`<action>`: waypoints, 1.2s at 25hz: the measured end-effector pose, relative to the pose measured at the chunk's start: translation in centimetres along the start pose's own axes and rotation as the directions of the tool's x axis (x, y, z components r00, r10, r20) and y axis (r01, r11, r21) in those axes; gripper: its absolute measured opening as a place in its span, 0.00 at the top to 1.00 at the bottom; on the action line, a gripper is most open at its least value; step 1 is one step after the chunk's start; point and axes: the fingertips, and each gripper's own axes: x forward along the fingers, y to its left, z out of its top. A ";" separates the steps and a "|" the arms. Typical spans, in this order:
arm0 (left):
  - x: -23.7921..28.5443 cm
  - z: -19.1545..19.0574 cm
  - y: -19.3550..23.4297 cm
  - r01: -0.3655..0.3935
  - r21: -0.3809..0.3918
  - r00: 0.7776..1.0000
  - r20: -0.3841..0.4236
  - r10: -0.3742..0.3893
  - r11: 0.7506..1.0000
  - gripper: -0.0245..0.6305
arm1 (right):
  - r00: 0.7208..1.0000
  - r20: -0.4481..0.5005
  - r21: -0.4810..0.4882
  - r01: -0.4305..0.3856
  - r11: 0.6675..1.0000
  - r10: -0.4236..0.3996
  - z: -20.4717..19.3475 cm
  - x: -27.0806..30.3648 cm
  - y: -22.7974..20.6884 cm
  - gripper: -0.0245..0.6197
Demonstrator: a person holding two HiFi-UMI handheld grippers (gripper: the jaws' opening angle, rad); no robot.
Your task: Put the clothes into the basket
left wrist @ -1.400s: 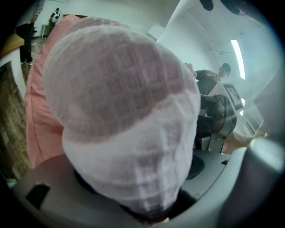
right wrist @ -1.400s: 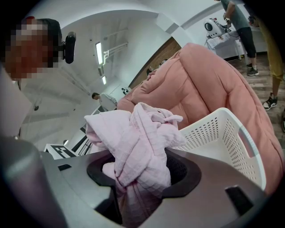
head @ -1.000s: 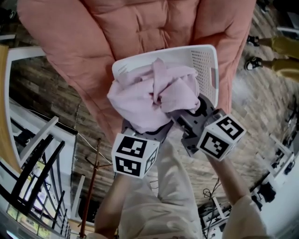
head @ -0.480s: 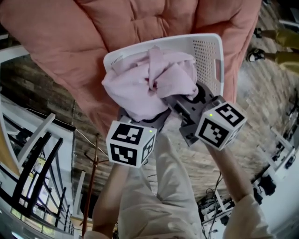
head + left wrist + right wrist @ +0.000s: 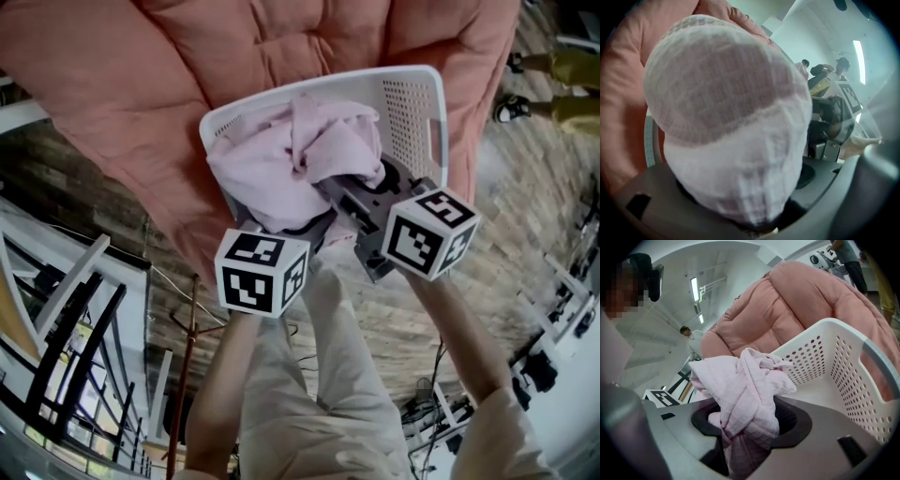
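Salmon-pink cushion (image 5: 281, 56) backs a white perforated basket (image 5: 412, 103). Left hand-held gripper (image 5: 284, 227) and right hand-held gripper (image 5: 339, 189) each clamp the pale pink cloth (image 5: 281, 164) over its opening.

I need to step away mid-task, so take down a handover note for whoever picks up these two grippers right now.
Left gripper: jaws shut on the pink garment.
Right gripper: jaws shut on the same garment.
Things: the garment is bunched between both grippers over the open top of the white basket, which sits on the salmon cushion.
Done: garment brought to the basket, not yet released.
Left: lower it inside, open both jaws, pull the grippers clear.
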 end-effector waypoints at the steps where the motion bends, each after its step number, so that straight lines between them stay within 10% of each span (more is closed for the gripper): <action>1: 0.2 -0.1 0.1 -0.003 -0.004 1.000 -0.007 0.003 1.000 0.41 | 1.000 -0.005 0.003 0.000 1.000 0.000 -0.2 0.2 -0.3 0.57; 30: 7.7 -1.5 3.6 -0.048 -0.080 0.992 -0.121 0.038 0.996 0.39 | 0.989 -0.099 0.053 0.119 0.992 -0.113 -2.9 4.3 -8.8 0.57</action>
